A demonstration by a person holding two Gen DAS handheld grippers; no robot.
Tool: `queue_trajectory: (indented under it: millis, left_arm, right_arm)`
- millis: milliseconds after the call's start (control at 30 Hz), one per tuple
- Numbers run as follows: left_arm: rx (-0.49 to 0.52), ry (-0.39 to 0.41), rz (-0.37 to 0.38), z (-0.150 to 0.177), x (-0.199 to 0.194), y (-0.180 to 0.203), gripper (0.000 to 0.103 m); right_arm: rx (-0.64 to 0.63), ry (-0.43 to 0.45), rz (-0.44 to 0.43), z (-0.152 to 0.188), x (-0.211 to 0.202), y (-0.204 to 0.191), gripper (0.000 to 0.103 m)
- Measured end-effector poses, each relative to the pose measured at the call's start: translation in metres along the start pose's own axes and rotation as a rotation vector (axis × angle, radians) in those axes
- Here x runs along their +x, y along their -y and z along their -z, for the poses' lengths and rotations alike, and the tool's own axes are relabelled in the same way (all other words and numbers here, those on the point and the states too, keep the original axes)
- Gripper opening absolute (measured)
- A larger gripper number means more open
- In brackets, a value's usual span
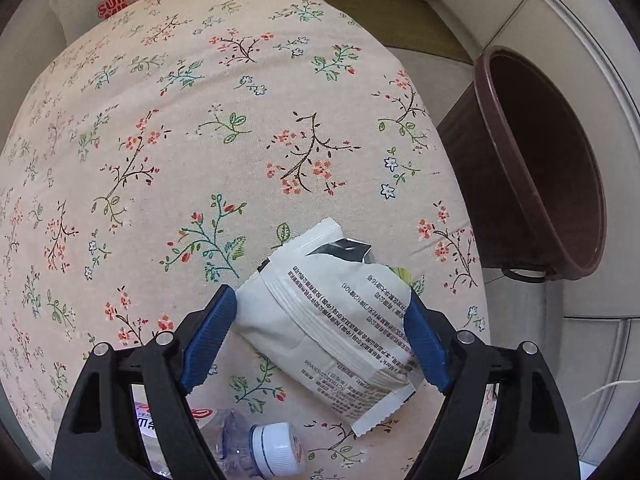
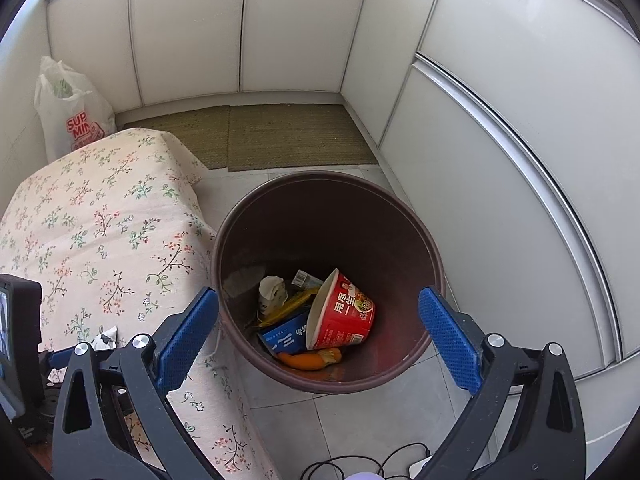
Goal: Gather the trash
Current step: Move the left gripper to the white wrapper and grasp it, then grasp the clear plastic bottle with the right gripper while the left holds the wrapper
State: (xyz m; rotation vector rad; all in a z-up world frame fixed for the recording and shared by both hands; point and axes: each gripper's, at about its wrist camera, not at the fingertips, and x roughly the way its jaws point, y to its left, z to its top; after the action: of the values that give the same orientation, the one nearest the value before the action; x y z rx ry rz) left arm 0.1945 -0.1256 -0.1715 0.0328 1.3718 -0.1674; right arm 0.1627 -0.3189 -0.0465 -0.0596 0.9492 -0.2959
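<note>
My left tongs (image 1: 322, 336) stand with their blue pads on either side of the white snack wrapper (image 1: 332, 336) lying on the floral-clothed bench (image 1: 168, 128), both pads touching it, with a crushed plastic bottle (image 1: 256, 452) just below. My right tongs (image 2: 319, 336) hang spread wide and empty over the brown trash bin (image 2: 404, 208) on the floor beside the bench. In the bin lie a red noodle cup (image 2: 344, 312), a blue carton (image 2: 284, 336) and an orange peel (image 2: 308, 358).
</note>
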Motion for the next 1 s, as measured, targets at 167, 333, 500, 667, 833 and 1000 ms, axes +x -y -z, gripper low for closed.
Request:
queue_trajectory:
  millis: [167, 333, 500, 667, 833, 1000]
  left_arm:
    - [0.041, 0.060, -0.002, 0.007, -0.005, 0.003, 0.054]
    - [0.045, 0.089, 0.025, 0.007, -0.015, -0.005, 0.039]
    - [0.013, 0.135, 0.066, 0.009, -0.027, -0.028, 0.030]
    - [-0.069, 0.178, 0.070, 0.007, -0.050, -0.068, 0.022]
    - [-0.160, 0.236, 0.052, 0.025, -0.081, -0.123, 0.022]
    - [-0.261, 0.289, -0.002, 0.065, -0.117, -0.180, 0.022]
  right_arm:
    - [-0.019, -0.001, 0.003, -0.001, 0.001, -0.009, 0.096]
    - [-0.052, -0.004, 0.001, -0.002, 0.001, -0.020, 0.096]
    - [-0.072, -0.004, -0.013, -0.003, 0.000, -0.031, 0.096]
    - [-0.092, -0.008, -0.057, -0.005, -0.001, -0.051, 0.096]
    - [-0.198, 0.001, -0.229, -0.001, -0.012, -0.092, 0.096]
    - [-0.496, -0.031, -0.419, 0.028, -0.027, -0.165, 0.096]
